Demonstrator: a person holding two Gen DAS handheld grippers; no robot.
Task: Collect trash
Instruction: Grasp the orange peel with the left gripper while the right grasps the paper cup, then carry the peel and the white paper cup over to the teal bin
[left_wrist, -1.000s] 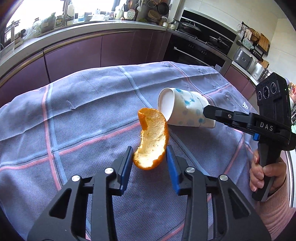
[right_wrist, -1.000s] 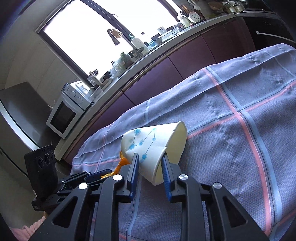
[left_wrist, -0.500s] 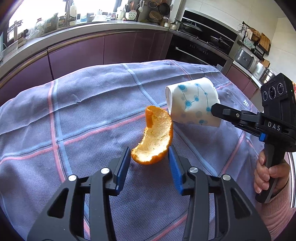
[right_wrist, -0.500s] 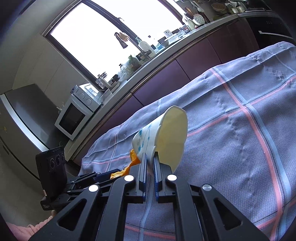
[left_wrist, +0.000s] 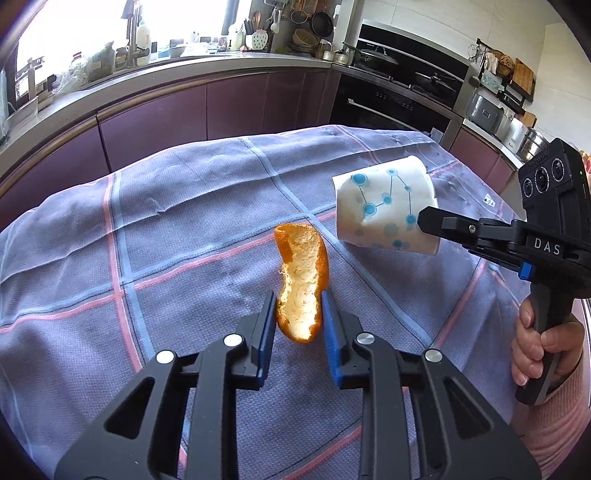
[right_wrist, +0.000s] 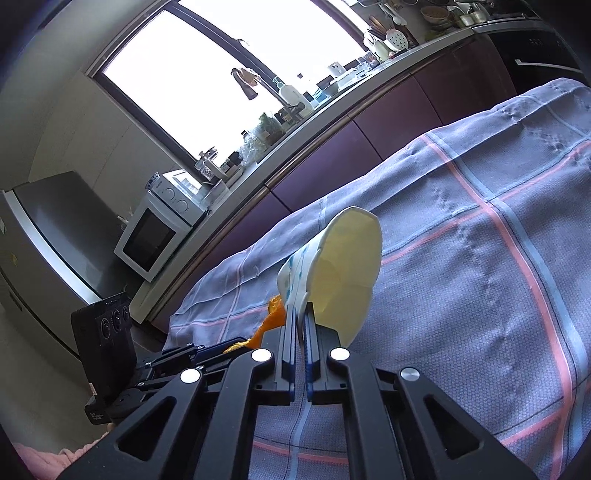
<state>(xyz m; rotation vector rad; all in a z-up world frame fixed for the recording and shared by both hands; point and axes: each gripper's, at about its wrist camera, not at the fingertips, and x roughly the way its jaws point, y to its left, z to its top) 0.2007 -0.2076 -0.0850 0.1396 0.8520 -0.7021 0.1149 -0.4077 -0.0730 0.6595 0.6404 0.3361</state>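
A curved orange peel (left_wrist: 301, 266) stands on edge on the checked tablecloth (left_wrist: 184, 221). Its near end sits between the blue pads of my left gripper (left_wrist: 298, 314). The jaws are closing and both pads press on the peel. A white paper cup (left_wrist: 384, 210) with blue dots hangs tilted above the cloth to the right. My right gripper (right_wrist: 300, 314) is shut on the cup's (right_wrist: 343, 269) wall near the rim, one finger inside and one outside. In the right wrist view the peel (right_wrist: 275, 314) shows just left of the cup, behind the fingers.
A person's hand (left_wrist: 535, 343) in a pink sleeve holds the right gripper's handle at the table's right edge. Purple kitchen cabinets (left_wrist: 221, 107) and a crowded counter run behind the table. An oven (left_wrist: 391, 107) stands at back right, a microwave (right_wrist: 155, 236) and fridge (right_wrist: 40, 251) at left.
The left jaws closed in on the peel, squeezing it narrower and more upright. The right jaws shut on the cup's wall and lifted it off the cloth, its mouth turning away from the left camera.
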